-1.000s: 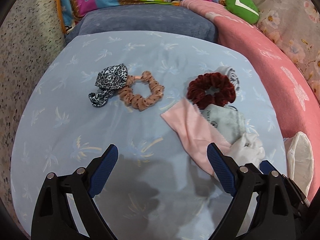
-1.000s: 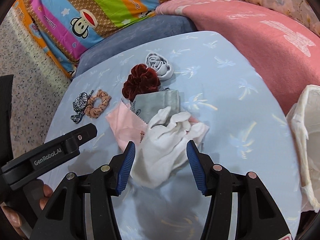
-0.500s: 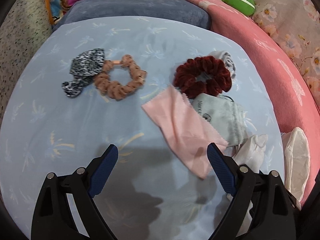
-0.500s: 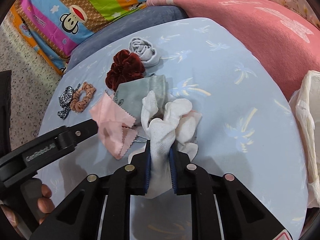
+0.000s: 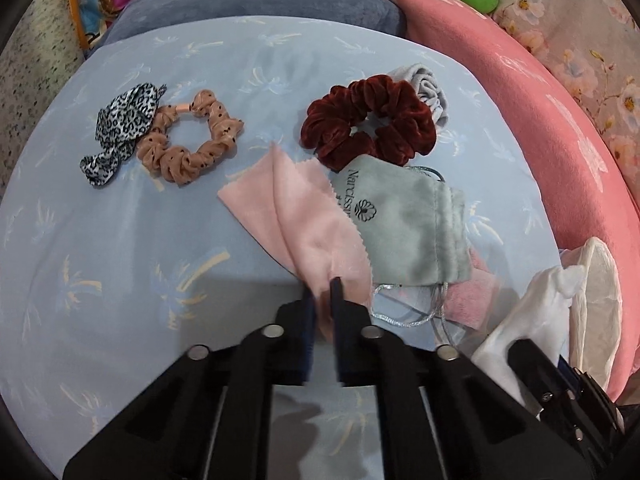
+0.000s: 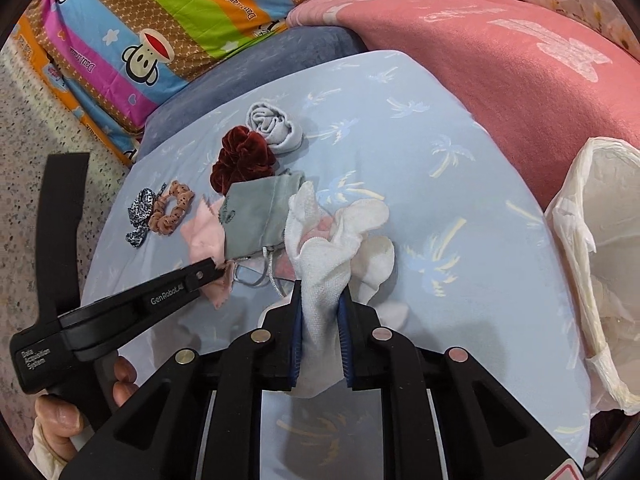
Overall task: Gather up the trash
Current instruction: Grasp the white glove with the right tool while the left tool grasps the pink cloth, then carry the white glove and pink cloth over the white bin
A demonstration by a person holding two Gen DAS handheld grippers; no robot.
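Observation:
My left gripper (image 5: 322, 294) is shut on the near corner of a pink cloth (image 5: 296, 216) that lies on the light blue sheet (image 5: 120, 248); it also shows in the right wrist view (image 6: 218, 268). My right gripper (image 6: 320, 300) is shut on a white glove (image 6: 340, 236), lifted a little off the sheet; the glove also shows at the right edge of the left wrist view (image 5: 520, 320). A grey-green drawstring pouch (image 5: 404, 224) lies partly over the pink cloth. A white bag-lined bin (image 6: 600, 264) stands at the right.
A dark red velvet scrunchie (image 5: 368, 120), a rolled grey cloth (image 5: 428, 88), a tan dotted scrunchie (image 5: 188, 144) and a leopard-print scrunchie (image 5: 120, 128) lie farther back. A pink blanket (image 6: 500, 60) rises on the right, a grey-blue cushion (image 5: 260, 4) behind.
My left gripper went from wide open to shut on the pink cloth's corner. My right gripper, shut on the white glove, has raised it and drawn it back from the pile.

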